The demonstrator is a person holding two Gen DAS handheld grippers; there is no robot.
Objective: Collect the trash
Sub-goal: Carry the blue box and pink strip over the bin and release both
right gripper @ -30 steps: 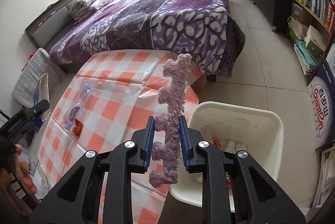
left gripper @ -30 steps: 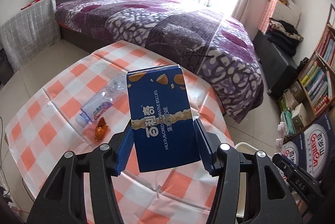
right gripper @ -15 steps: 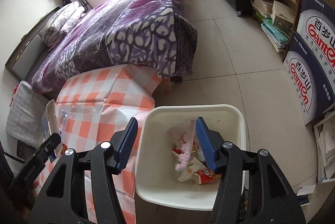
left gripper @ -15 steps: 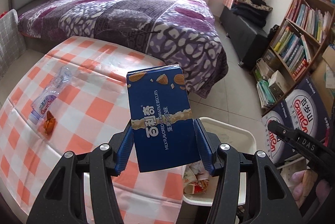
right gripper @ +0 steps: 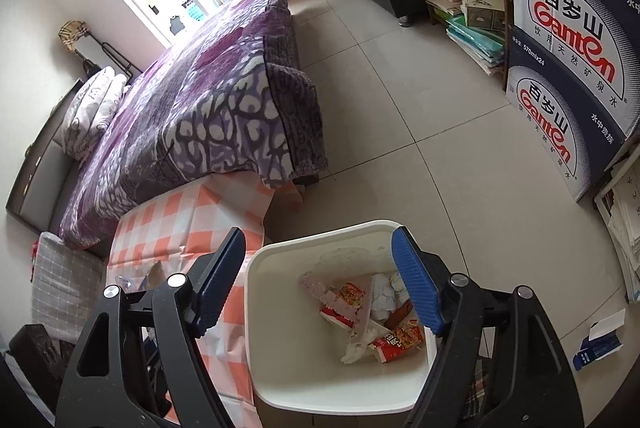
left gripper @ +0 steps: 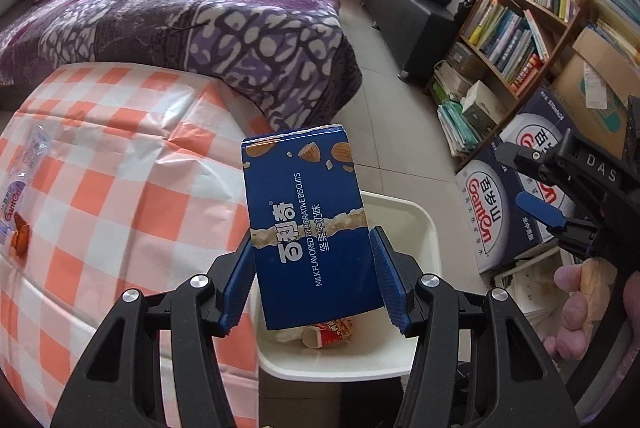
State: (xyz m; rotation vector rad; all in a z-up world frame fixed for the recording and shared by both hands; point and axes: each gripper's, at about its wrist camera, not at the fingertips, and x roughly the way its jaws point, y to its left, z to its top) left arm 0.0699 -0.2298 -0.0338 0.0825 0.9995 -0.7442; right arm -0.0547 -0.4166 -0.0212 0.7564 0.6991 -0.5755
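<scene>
My left gripper (left gripper: pixel 314 284) is shut on a blue biscuit box (left gripper: pixel 308 224), held upright above the near rim of the white trash bin (left gripper: pixel 424 224). My right gripper (right gripper: pixel 320 280) hovers over the same bin (right gripper: pixel 316 384) with its jaws opening and nothing between them. A pink strip of trash (right gripper: pixel 340 302) lies inside the bin among red wrappers (right gripper: pixel 400 340) and crumpled tissue. On the orange-checked tablecloth (left gripper: pixel 120 196), a crushed plastic bottle (left gripper: pixel 24 168) and an orange wrapper (left gripper: pixel 20 238) lie at the far left. The right gripper (left gripper: pixel 540 206) also shows at the right edge of the left wrist view.
A purple bed (left gripper: pixel 180 12) stands behind the table. Bookshelves (left gripper: pixel 532 20) and stacked water cartons (right gripper: pixel 568 60) line the right wall. A small blue box (right gripper: pixel 598 344) lies on the floor tiles right of the bin. A person's hand (left gripper: pixel 580 312) holds the right gripper.
The right gripper swung from the table to over the bin, opened and let the pink strip drop in. The left gripper carried the biscuit box rightward until the bin came underneath it.
</scene>
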